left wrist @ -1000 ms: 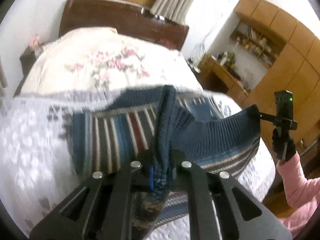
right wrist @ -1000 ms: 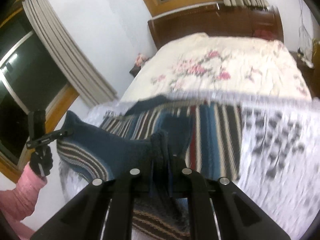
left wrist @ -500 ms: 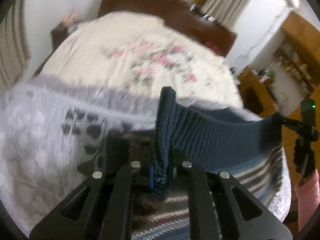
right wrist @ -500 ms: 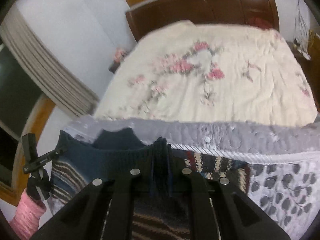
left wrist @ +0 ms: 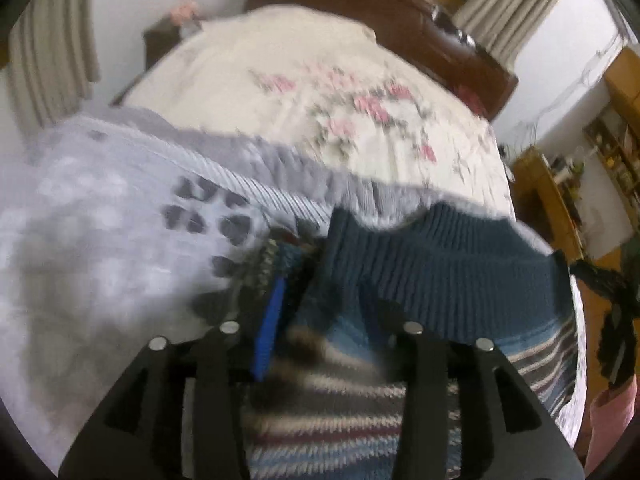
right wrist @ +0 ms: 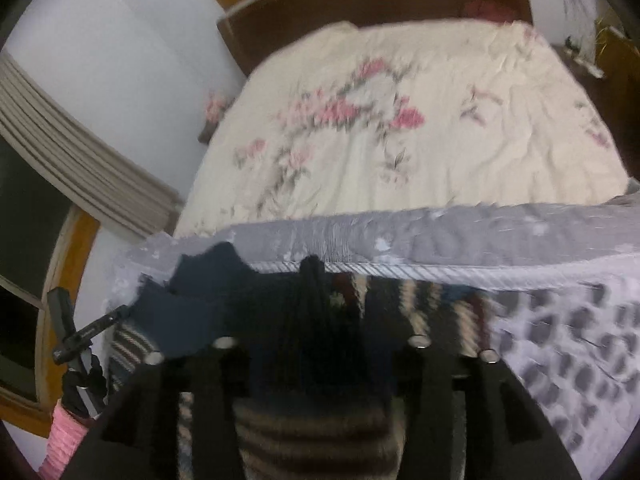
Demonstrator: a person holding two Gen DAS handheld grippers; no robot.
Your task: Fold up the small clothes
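A knitted sweater [left wrist: 440, 272], dark blue with a ribbed hem and striped body, lies doubled over on the grey patterned blanket [left wrist: 100, 240] at the foot of a bed. My left gripper [left wrist: 328, 300] is open, its jaws spread wide, and the ribbed hem rests loosely between them beside the blue pad [left wrist: 272, 320]. In the right wrist view the sweater [right wrist: 192, 312] lies the same way, and my right gripper [right wrist: 320, 320] is open with dark knit bunched between its fingers. Each gripper shows at the other view's edge: the right gripper [left wrist: 600, 280], the left gripper [right wrist: 88, 332].
A cream floral quilt [left wrist: 320, 92] covers the far part of the bed up to a dark wooden headboard [left wrist: 400, 12]. Wooden cabinets [left wrist: 536, 184] stand to the right, and a curtain [right wrist: 60, 160] and window to the left. A person's pink sleeve [right wrist: 64, 440] shows.
Both grippers carried the hem forward over the sweater, folding it in half, and lowered it. Their jaws, shut on the hem before, now stand wide apart.
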